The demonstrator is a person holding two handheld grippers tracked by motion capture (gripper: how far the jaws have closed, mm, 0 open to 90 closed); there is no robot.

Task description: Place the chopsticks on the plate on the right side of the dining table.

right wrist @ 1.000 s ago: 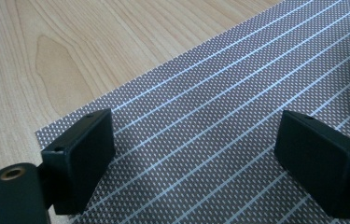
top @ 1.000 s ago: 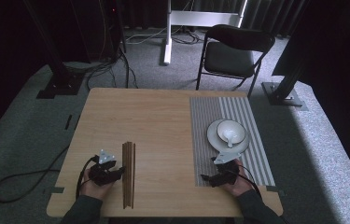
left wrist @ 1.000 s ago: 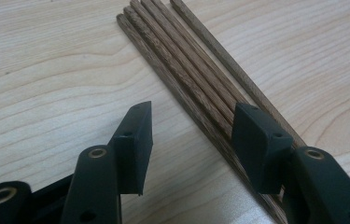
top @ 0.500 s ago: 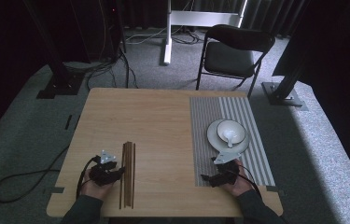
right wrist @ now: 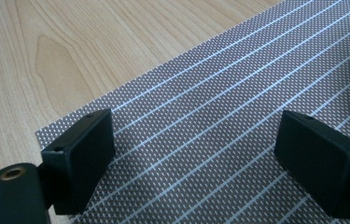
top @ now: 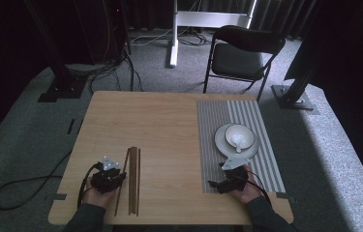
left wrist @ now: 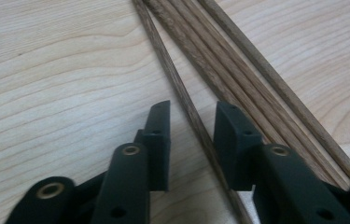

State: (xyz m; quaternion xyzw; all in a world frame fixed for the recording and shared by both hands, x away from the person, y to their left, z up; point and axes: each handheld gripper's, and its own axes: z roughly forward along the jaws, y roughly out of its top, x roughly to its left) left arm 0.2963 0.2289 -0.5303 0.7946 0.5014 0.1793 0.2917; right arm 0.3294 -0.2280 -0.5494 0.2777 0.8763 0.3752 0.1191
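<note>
One chopstick (left wrist: pixel 196 121) sits between the left gripper (left wrist: pixel 192 135)'s narrowed jaws, no clear squeeze; the right gripper (right wrist: pixel 200 158) gapes wide above the striped mat (right wrist: pixel 238 93).

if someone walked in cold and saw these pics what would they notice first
Probably the bundle of wooden chopsticks lying near the front left of the table, with the left gripper set around the outermost stick, its jaws apart on either side. Next would be the white bowl on its plate, sitting on the grey striped placemat at the right, where the right gripper hovers wide open over the mat's near corner.
</note>
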